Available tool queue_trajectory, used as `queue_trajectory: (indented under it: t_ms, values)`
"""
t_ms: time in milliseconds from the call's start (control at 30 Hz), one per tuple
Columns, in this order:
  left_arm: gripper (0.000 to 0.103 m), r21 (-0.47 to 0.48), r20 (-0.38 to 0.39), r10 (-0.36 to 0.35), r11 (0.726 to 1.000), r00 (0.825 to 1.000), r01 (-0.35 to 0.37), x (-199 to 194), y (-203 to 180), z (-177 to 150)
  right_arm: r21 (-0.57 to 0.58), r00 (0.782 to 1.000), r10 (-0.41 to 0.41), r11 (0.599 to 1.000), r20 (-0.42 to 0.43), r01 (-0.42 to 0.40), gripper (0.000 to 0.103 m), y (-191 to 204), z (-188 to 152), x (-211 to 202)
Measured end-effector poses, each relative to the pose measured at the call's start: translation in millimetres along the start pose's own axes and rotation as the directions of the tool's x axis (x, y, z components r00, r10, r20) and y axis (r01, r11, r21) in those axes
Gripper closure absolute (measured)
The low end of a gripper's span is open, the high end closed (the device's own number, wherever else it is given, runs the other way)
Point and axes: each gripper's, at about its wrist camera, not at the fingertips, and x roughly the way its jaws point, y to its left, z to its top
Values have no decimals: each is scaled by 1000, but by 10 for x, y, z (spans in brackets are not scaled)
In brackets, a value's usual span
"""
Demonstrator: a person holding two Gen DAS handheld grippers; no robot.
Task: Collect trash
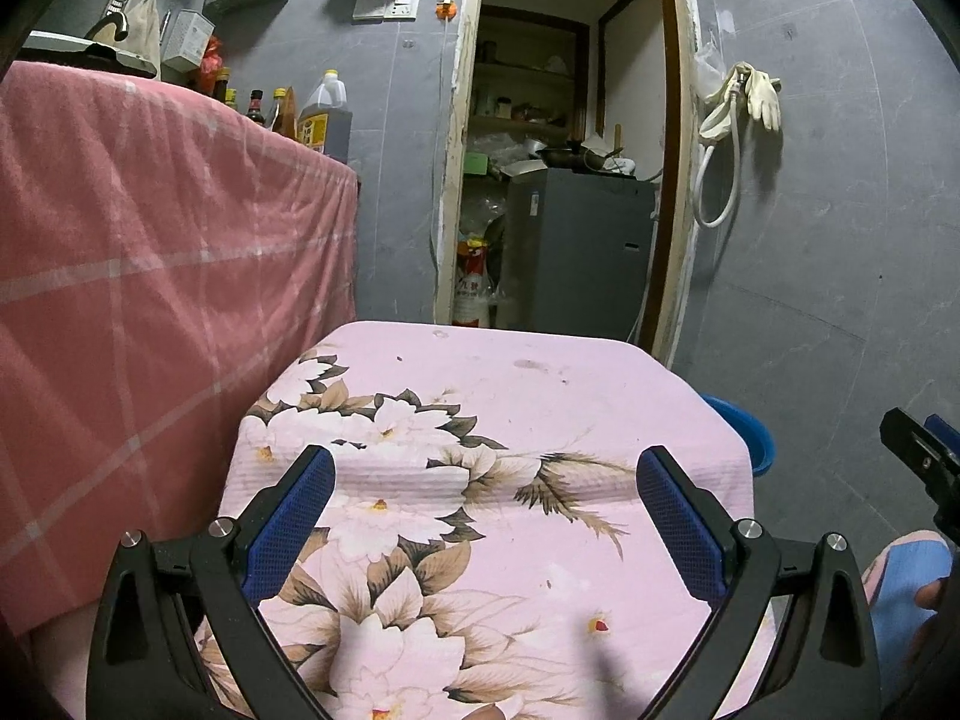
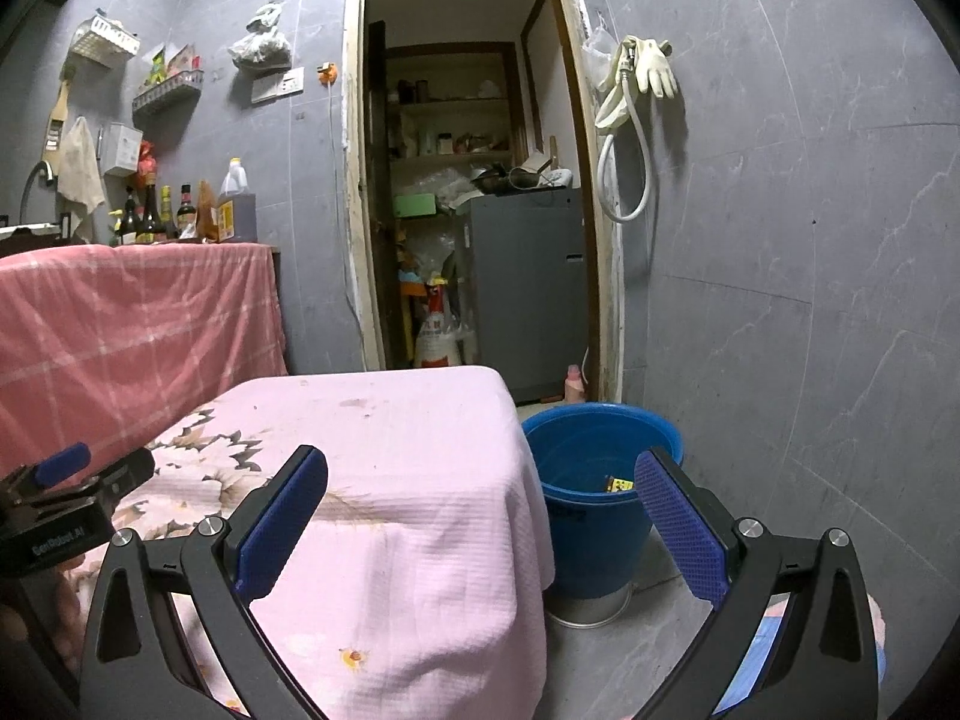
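A blue bucket [image 2: 600, 492] stands on the floor to the right of a low table under a pink floral cloth [image 2: 396, 480]. A small yellow piece of trash [image 2: 618, 485] lies inside the bucket. My right gripper [image 2: 480, 516] is open and empty, held above the table's right edge and the bucket. My left gripper [image 1: 486, 516] is open and empty over the floral cloth [image 1: 480, 396]. The bucket's rim [image 1: 744, 426] shows at the table's right edge in the left wrist view. No trash shows on the cloth.
A taller counter under a pink checked cloth [image 2: 132, 324] stands to the left, with bottles [image 2: 180, 210] on top. An open doorway [image 2: 474, 210] ahead leads to a storeroom with a grey cabinet [image 2: 522, 294]. Rubber gloves and a hose [image 2: 636, 90] hang on the grey wall.
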Motion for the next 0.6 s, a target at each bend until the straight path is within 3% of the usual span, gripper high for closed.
queue_trajectory:
  t_ms: [600]
  values:
    - [4, -5, -2, 2, 1000, 1000, -2, 5, 59, -29, -1, 1000, -2, 1000, -2, 2, 0, 3, -12, 10]
